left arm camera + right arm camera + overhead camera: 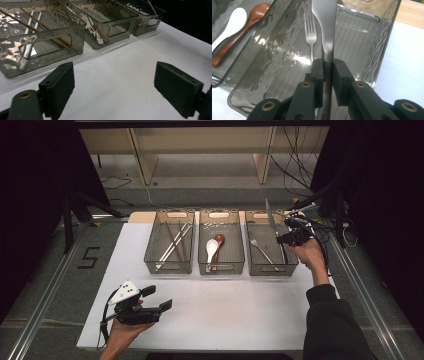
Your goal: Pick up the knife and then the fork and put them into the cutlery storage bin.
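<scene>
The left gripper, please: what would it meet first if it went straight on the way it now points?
Probably the smoky clear plastic bin holding chopsticks; bare white table lies between, though depth is unclear.

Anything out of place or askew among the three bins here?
Nothing stands out. Chopsticks, spoons and a fork each lie in their own bin; the right gripper holds a knife over the right bin.
</scene>
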A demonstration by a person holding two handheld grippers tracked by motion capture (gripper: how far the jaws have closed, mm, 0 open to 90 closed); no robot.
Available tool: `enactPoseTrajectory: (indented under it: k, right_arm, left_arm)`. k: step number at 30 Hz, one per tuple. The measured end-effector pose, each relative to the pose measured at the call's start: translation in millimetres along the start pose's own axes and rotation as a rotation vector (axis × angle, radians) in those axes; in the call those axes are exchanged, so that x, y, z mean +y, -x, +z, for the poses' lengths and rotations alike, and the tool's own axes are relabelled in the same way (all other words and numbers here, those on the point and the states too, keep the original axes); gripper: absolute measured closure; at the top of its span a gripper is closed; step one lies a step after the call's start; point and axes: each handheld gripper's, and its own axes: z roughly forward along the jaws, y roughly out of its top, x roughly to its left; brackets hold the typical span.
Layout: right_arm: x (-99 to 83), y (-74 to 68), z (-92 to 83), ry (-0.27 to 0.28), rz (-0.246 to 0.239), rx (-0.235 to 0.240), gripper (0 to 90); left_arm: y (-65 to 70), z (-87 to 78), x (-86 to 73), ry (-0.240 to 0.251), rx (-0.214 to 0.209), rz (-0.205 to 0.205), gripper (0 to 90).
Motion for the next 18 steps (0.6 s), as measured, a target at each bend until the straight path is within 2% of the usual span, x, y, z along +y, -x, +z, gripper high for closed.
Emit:
enactPoseTrajectory:
  k: [5, 18]
  right_arm:
    - [-2.6, -2.7, 5.1, -0.008, -0.023, -0.011, 80.3]
    - [-4.2, -10.4, 13.7, -0.025, -0.064, 0.003, 80.2]
  left_arm:
    - [-0.3, -0.3, -0.1, 0.000, 0.000, 0.001, 16.4]
    - [-0.2, -0.6, -0.2, -0.001, 0.001, 0.002, 16.4]
